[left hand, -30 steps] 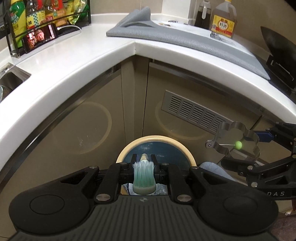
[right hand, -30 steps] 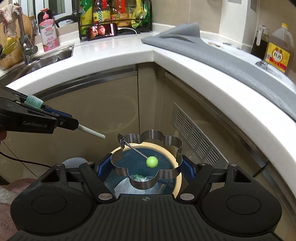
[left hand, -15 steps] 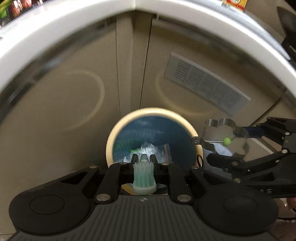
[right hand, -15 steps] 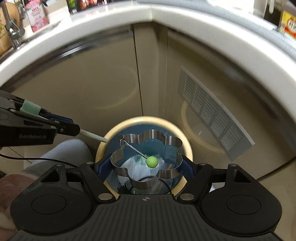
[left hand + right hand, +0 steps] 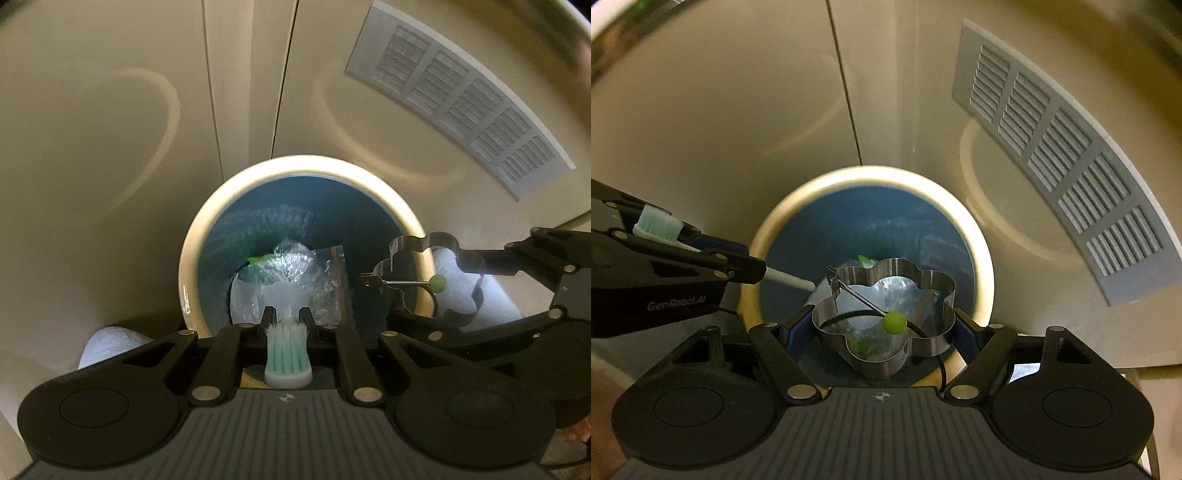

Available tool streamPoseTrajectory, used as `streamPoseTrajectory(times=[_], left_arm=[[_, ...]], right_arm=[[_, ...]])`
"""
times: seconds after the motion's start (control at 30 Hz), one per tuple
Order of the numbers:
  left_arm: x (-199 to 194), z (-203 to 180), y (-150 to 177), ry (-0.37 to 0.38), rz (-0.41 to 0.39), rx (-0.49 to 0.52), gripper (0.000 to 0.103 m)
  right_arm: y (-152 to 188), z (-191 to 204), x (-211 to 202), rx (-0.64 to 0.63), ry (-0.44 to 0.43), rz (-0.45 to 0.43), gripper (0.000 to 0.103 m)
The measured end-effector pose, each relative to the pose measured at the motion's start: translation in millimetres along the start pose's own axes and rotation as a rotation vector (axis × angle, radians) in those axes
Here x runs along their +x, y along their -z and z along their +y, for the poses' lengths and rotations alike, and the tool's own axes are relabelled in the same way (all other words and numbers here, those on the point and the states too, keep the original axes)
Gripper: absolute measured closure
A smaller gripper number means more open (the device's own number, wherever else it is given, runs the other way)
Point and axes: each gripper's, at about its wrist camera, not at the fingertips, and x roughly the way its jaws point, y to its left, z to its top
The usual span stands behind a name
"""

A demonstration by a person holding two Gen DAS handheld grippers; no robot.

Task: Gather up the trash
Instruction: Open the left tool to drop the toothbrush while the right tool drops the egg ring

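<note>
Left wrist: jaws pinch a bristled toothbrush (image 5: 287,354); right jaws clamp a flower-shaped steel ring (image 5: 884,319).

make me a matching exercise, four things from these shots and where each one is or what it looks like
Things:
1. toothbrush
2. flower-shaped metal ring
3. trash bin
4. vent grille

States:
a. on the cabinet panel
b. held by the left gripper
c. cream rim, blue inside
d. held by the right gripper

Pairs: 1-b, 2-d, 3-c, 4-a
</note>
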Motion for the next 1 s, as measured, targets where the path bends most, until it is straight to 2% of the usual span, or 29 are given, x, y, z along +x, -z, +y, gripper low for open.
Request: streamPoseTrajectory(times=[0.27, 0.53, 0.6, 0.63, 0.67, 0.73, 0.77, 0.87, 1.0], left_arm=[[37.0, 1.5, -10.7, -0.015, 0.078, -0.005, 0.09], [47.0, 5.2, -12.8, -0.012, 0.104, -0.001, 0.09], [48.4, 7.3, -13.2, -0.016, 0.104, -0.005, 0.08], [49.8, 9.2, -13.9, -0.032, 0.104, -0.015, 0.059], [49.7, 12.2, -14.4, -0.055, 0.103, -0.03, 0.033], [46.1, 19.5, -14.3, -0.078, 0.083, -0.061, 0.01], [43.9, 23.9, -13.8, -0.067, 0.074, -0.074, 0.003], [35.2, 31.9, -11.8, -0.037, 0.072, -0.112, 0.0], [13.7, 27.8, -6.6, -0.026, 0.056, -0.094, 0.0]], right_arm=[[-12.4, -4.6, 37.6, 0.02, 0.008, 0.094, 0.025], [-16.1, -9.6, 51.3, 0.049, 0.016, 0.122, 0.024], [-16.7, -13.1, 53.1, 0.071, 0.016, 0.122, 0.02], [-17.5, -14.9, 53.3, 0.078, 0.025, 0.122, 0.015], [-17.5, -16.3, 53.7, 0.081, 0.043, 0.123, 0.011], [-17.6, -23.3, 53.7, 0.095, 0.064, 0.118, 0.009], [-17.3, -27.5, 52.0, 0.109, 0.059, 0.114, 0.006], [-16.5, -39.6, 46.9, 0.146, 0.04, 0.103, 0.004], [-11.6, -39.2, 29.4, 0.133, 0.041, 0.085, 0.004]])
